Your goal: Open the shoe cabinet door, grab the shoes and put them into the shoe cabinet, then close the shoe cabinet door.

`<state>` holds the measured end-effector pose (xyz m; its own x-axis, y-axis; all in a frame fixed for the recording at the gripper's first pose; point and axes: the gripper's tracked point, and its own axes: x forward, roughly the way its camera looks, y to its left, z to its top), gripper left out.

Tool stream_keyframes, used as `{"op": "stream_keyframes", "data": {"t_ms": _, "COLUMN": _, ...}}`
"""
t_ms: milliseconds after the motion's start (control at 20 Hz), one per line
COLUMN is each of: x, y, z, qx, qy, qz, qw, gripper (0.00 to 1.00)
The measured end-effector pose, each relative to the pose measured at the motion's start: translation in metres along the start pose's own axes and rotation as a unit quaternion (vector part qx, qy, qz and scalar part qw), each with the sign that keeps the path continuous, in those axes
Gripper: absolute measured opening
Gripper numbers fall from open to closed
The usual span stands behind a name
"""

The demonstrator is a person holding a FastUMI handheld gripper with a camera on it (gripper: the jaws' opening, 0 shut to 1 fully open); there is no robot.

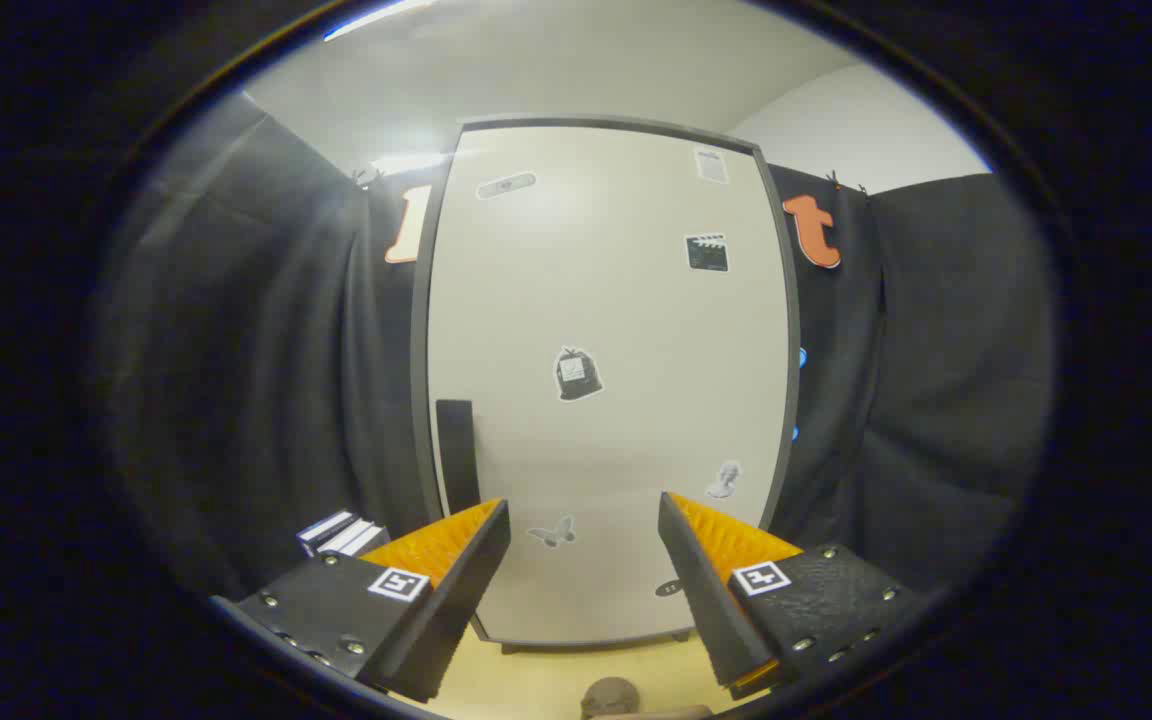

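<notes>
gripper [584, 545], square markers, screws, ribbed pads [436, 545]

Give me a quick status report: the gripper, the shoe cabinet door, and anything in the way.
Gripper open, empty, facing the shoe cabinet door. Door shut, dark handle just beyond one finger. Nothing between fingers and door.

Cloth-walled recording booth [236, 350] around shoe cabinet [606, 400]

Rounded dark object [609, 697] below the tool's spread fingers, mostly cut off.
</notes>
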<state>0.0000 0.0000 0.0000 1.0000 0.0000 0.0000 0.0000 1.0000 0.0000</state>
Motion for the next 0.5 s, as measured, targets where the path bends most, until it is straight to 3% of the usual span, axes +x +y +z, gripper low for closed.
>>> {"op": "stream_keyframes", "data": {"t_ms": 500, "x": 0.0043, "y": 0.0035, "z": -0.0019, "qx": -0.001, "qy": 0.003, "qz": -0.004, "qw": 1.0, "gripper": 0.95}}
